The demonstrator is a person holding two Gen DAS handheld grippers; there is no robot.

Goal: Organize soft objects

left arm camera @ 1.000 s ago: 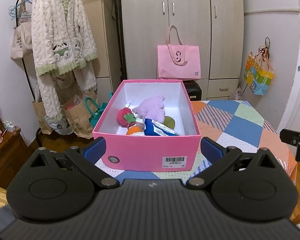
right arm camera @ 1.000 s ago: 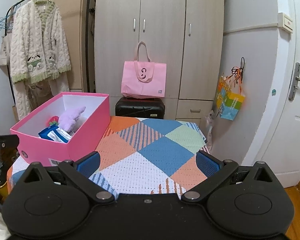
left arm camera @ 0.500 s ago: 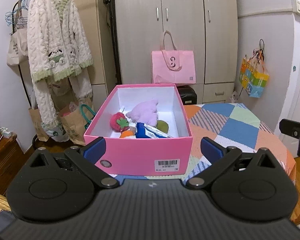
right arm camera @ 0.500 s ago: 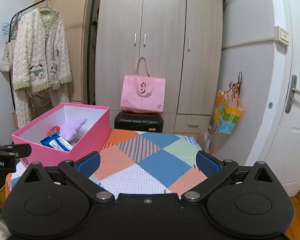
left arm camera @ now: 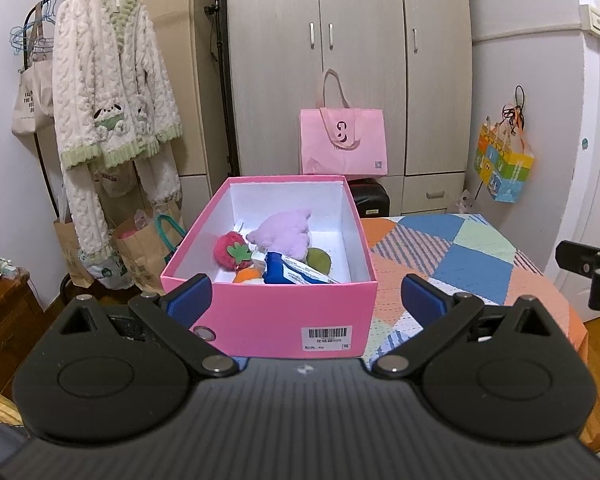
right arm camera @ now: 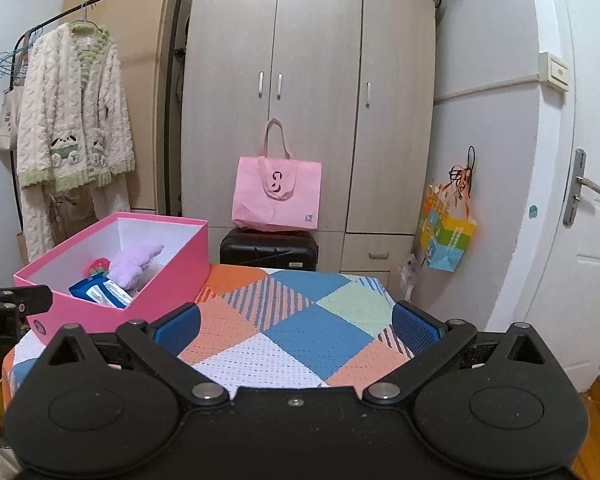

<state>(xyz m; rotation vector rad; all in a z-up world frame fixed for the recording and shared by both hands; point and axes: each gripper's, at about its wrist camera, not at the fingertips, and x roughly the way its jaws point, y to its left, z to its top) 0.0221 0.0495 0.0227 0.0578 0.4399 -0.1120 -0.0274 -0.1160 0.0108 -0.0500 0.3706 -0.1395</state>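
A pink box (left arm camera: 276, 312) stands on the patchwork-covered table (left arm camera: 460, 256), straight in front of my left gripper (left arm camera: 306, 298). Inside lie a purple plush (left arm camera: 284, 232), a red strawberry plush (left arm camera: 230, 249), a blue tissue pack (left arm camera: 296, 274), an orange soft item (left arm camera: 246, 275) and a green one (left arm camera: 319, 259). My left gripper is open and holds nothing. In the right wrist view the same pink box (right arm camera: 168, 272) sits at the left, and my right gripper (right arm camera: 296, 326) hangs open and empty over the cloth.
A wardrobe (right arm camera: 308, 120) stands behind the table, with a pink tote bag (right arm camera: 278, 196) on a black case (right arm camera: 270, 250). A clothes rack with a fluffy robe (left arm camera: 108, 92) and paper bags (left arm camera: 140, 248) is at the left. A door (right arm camera: 588, 208) is at the right.
Both grippers have drawn back and risen a little from the table; the box looks farther away. Both stay open and empty. The box's contents have not moved.
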